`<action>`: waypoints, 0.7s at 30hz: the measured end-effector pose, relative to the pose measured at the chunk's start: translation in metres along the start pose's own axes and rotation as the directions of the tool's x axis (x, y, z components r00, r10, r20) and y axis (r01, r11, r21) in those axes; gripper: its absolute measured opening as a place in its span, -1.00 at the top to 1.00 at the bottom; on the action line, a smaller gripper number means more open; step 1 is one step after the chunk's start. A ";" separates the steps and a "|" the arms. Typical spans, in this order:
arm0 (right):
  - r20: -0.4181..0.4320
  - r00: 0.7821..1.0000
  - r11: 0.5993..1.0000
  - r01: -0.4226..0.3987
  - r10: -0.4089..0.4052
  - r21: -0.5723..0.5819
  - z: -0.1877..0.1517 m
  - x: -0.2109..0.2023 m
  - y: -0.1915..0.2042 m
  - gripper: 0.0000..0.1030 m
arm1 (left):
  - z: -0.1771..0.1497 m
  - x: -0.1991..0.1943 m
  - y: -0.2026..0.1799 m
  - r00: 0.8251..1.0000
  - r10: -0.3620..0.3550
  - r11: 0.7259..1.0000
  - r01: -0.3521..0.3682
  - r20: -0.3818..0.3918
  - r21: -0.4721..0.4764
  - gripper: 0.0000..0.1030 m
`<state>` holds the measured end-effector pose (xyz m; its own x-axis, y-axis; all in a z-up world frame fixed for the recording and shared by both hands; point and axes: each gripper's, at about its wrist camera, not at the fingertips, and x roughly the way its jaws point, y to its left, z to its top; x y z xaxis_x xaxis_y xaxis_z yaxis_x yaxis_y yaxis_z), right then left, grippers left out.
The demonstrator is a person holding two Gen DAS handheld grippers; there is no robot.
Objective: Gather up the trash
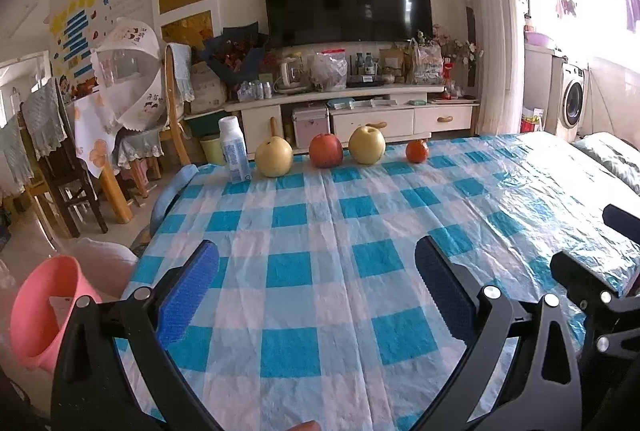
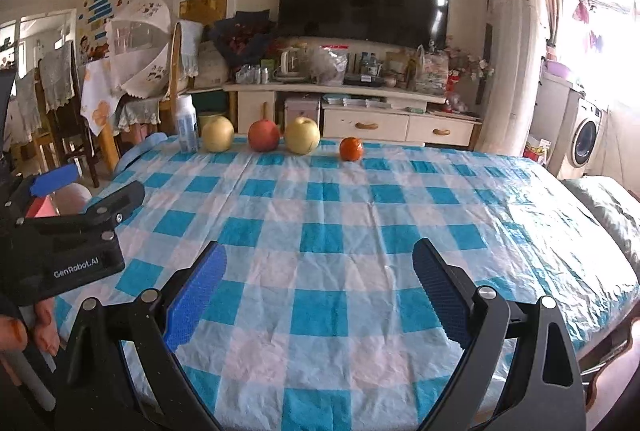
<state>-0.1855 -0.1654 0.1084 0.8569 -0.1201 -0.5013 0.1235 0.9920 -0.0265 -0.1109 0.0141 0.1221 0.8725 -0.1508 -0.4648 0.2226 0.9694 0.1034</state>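
Left claw [image 1: 316, 291]: jaws spread wide, blue ribbed pads [image 1: 188, 295] facing each other across bare cloth. It holds nothing and touches nothing; it hangs above the near part of the table covered in a blue-and-white checked plastic cloth [image 1: 360, 231]. In the right wrist view its black body marked "GenRobot.AI" sits at the left edge, gripped by a person's hand [image 2: 24, 327].

Right claw [image 2: 320, 291]: jaws likewise spread wide, empty, clear of every item, above the near middle of the same table.

Items on the table, counted left to right along the far edge, one row:
- One white plastic bottle with a pale blue label [image 1: 234, 151], upright, at the far left corner.
- One yellow round pear [image 1: 274, 158], just beside the bottle.
- One red apple [image 1: 326, 151], near the first pear.
- One second yellow pear [image 1: 367, 145], just beside the apple.
- One small orange tangerine [image 1: 417, 151], standing slightly apart at the right end.

Total: one bottle, two pears, one apple, one tangerine. All five stand well away from both claws.

Off the table: one pink plastic bin [image 1: 44, 311] stands on the floor beside the near left corner, with a white card or paper visible inside.
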 end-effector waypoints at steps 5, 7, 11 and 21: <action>0.036 0.999 1.000 0.012 -0.012 -0.013 0.002 -0.024 -0.001 -0.84 | 0.003 -0.025 0.001 0.999 0.014 1.000 -0.013 0.029 -0.013 -0.92; 0.053 0.999 1.000 0.012 -0.011 -0.017 0.003 -0.036 -0.001 -0.84 | 0.005 -0.035 0.002 0.999 0.033 0.999 -0.032 0.034 -0.030 -0.92; 0.075 0.997 1.000 0.012 -0.010 -0.026 0.007 -0.054 0.001 -0.84 | 0.010 -0.054 0.008 0.998 0.042 0.997 -0.039 0.042 -0.064 -0.92; 0.095 0.995 0.999 0.002 0.002 -0.040 0.013 -0.089 0.006 -0.87 | 0.019 -0.092 0.015 0.994 0.067 0.995 -0.060 0.090 -0.085 -0.92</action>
<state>-0.2549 -0.1492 0.1643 0.9008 -0.1214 -0.4168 0.1050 0.9925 -0.0621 -0.1795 0.0386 0.1836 0.9210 -0.1021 -0.3760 0.1325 0.9896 0.0559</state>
